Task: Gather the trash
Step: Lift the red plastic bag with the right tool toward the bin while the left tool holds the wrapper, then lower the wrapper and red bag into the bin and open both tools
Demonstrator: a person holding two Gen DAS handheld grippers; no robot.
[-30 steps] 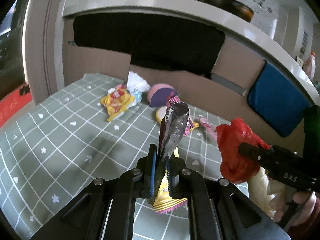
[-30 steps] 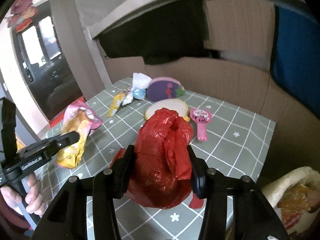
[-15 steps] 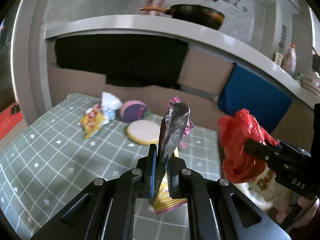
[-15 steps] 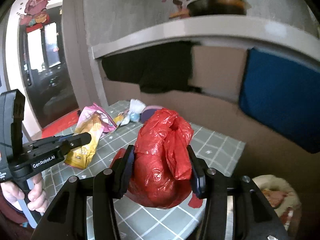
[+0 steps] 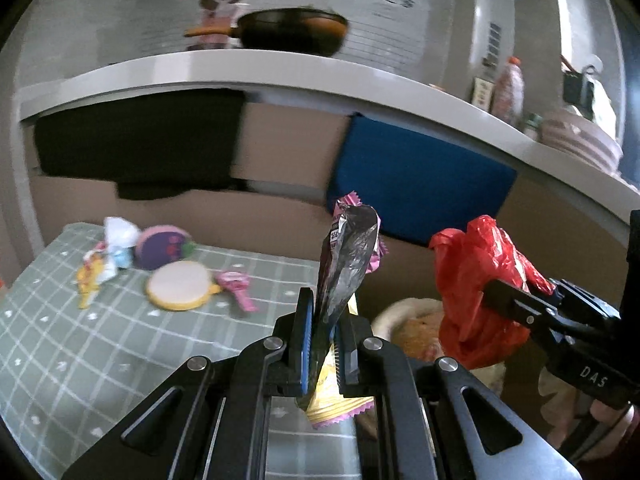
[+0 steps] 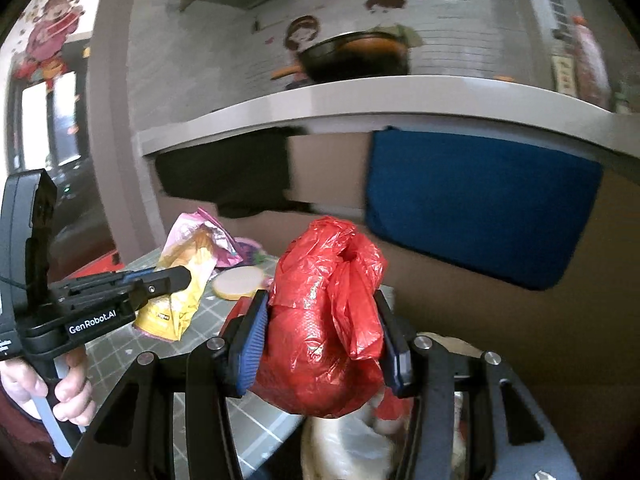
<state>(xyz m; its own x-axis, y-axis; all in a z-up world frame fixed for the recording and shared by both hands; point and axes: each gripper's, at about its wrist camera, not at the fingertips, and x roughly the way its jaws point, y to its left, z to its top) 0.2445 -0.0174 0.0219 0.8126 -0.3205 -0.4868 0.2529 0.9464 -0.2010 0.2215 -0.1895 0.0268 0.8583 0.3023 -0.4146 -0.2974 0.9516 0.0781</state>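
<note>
My left gripper [image 5: 322,338] is shut on a snack wrapper [image 5: 348,256], silver inside, pink and yellow outside; it stands up between the jaws, also seen in the right wrist view [image 6: 188,276]. My right gripper [image 6: 320,344] is shut on a crumpled red plastic bag [image 6: 328,320], which shows in the left wrist view [image 5: 476,292] at the right. Both are held beyond the right edge of the green checked table [image 5: 100,340], above a white trash bag [image 5: 404,320] with rubbish inside, also low in the right wrist view [image 6: 352,448].
On the table's far part lie a yellow wrapper [image 5: 90,276], white crumpled paper [image 5: 118,236], a purple round toy [image 5: 160,246], a yellow round mirror [image 5: 180,292] and a pink hand mirror [image 5: 236,292]. A cardboard wall with a blue cloth [image 5: 416,184] stands behind, under a white counter [image 5: 280,72].
Both grippers have lifted and swung right, from over the table toward its right edge and the white trash bag. Each keeps hold of its item.
</note>
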